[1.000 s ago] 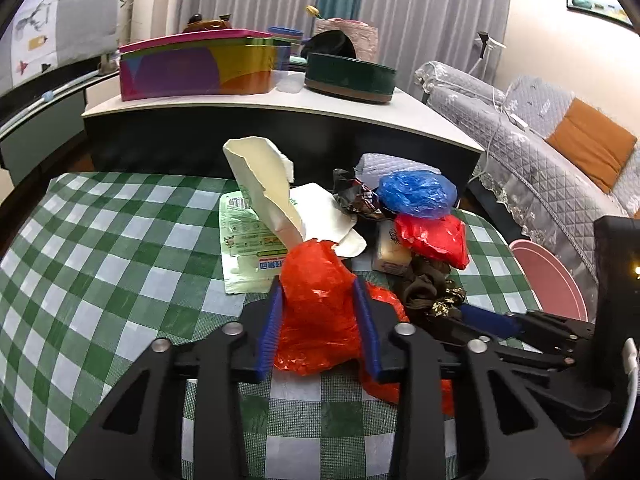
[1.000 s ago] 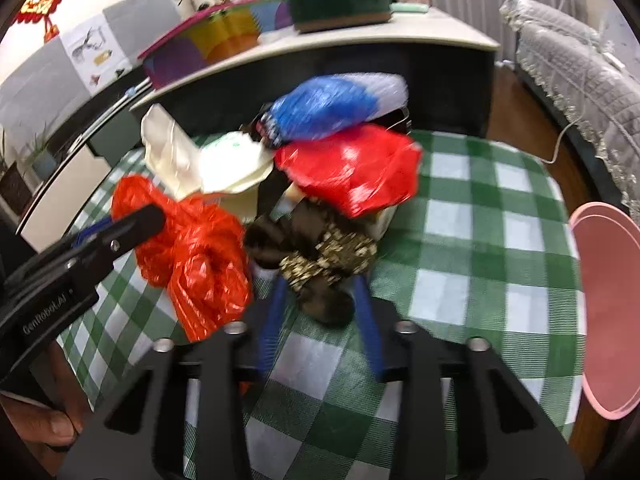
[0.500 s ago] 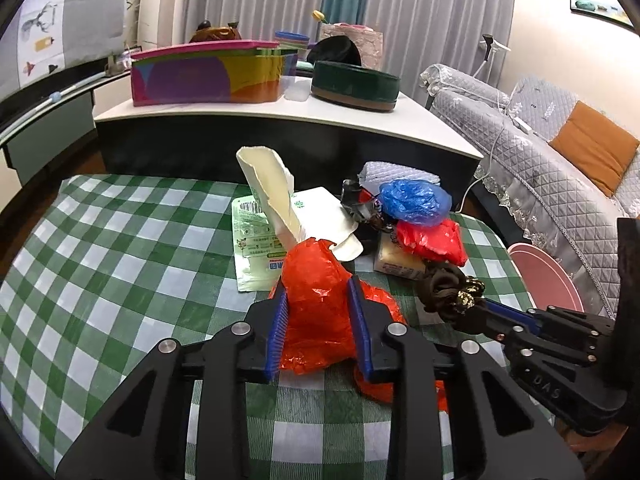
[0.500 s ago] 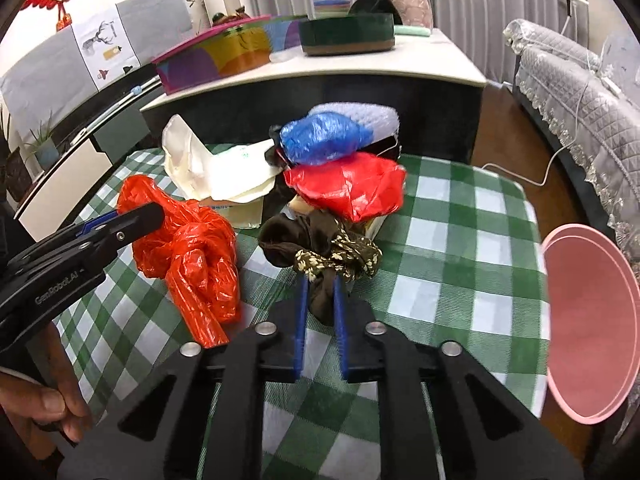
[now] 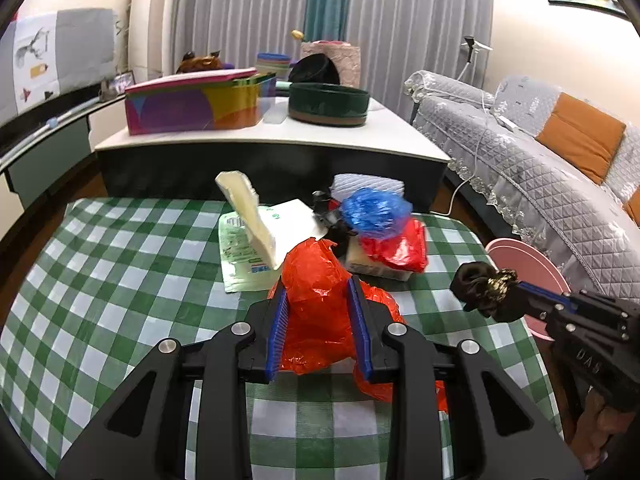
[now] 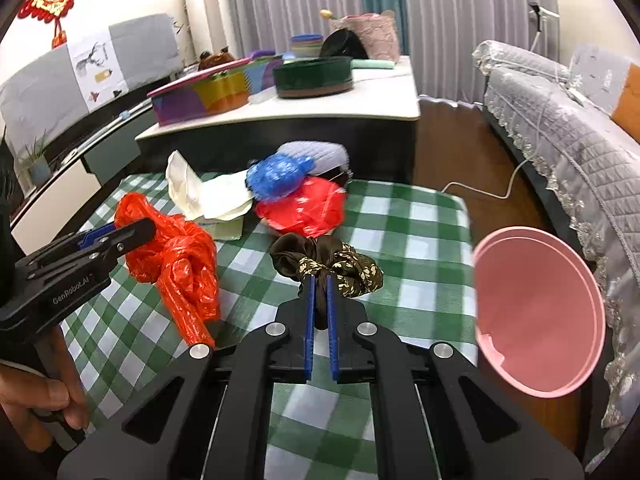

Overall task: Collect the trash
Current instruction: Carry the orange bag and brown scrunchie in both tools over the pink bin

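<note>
Mid-pickup, both claws loaded: next I judge each piece has to be carried right to the round pink plastic bin [image 6: 538, 316] beside the green-and-white checked tablecloth [image 6: 416, 240] and let go over it. My right gripper [image 6: 319, 312] has just been closing and is now nearly pressed together, pinching the dark brown scrunched fabric with gold print [image 6: 326, 262] clear of the cloth. My left gripper [image 5: 316, 320] sits partly spread, clamping the crumpled orange-red plastic bag [image 5: 320, 300] near the front of the pile.
</note>
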